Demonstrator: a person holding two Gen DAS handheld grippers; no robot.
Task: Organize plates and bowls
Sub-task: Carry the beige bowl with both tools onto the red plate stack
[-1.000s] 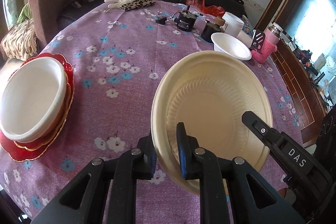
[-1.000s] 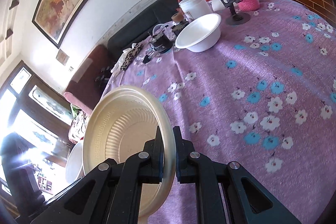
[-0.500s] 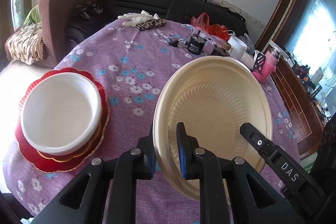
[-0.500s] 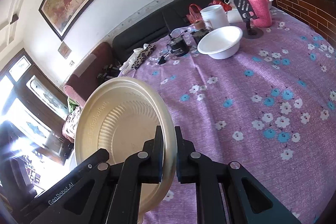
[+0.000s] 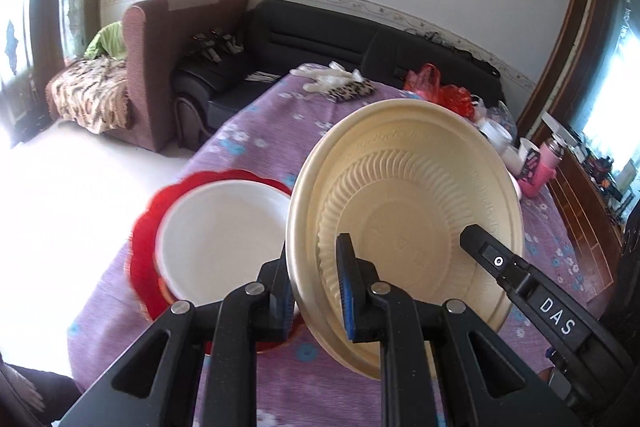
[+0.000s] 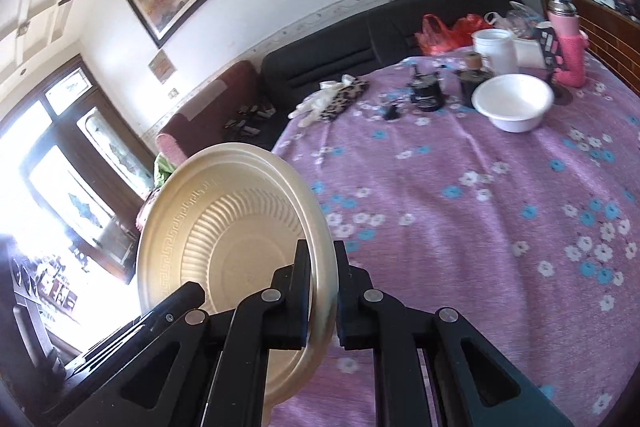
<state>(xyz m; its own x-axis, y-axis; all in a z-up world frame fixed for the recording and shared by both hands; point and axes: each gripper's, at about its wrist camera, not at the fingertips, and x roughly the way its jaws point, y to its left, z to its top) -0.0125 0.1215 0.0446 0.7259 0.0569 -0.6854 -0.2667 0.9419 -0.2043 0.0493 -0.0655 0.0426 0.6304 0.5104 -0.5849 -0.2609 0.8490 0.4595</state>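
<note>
Plainly cream plate (image 5: 404, 223), ribbed well, embossed rim, tilted on edge

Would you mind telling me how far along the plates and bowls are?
Done: a white bowl sits stacked on the red plate. In hand: both tongs, left and right, grip the cream plate by its rim, tilted above the table. Left: another white bowl sits alone.

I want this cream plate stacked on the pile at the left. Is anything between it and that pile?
Nothing visible. The cream plate, held by both tongs, hangs in the air just right of the white bowl atop the red plate; only open space separates them.
</note>
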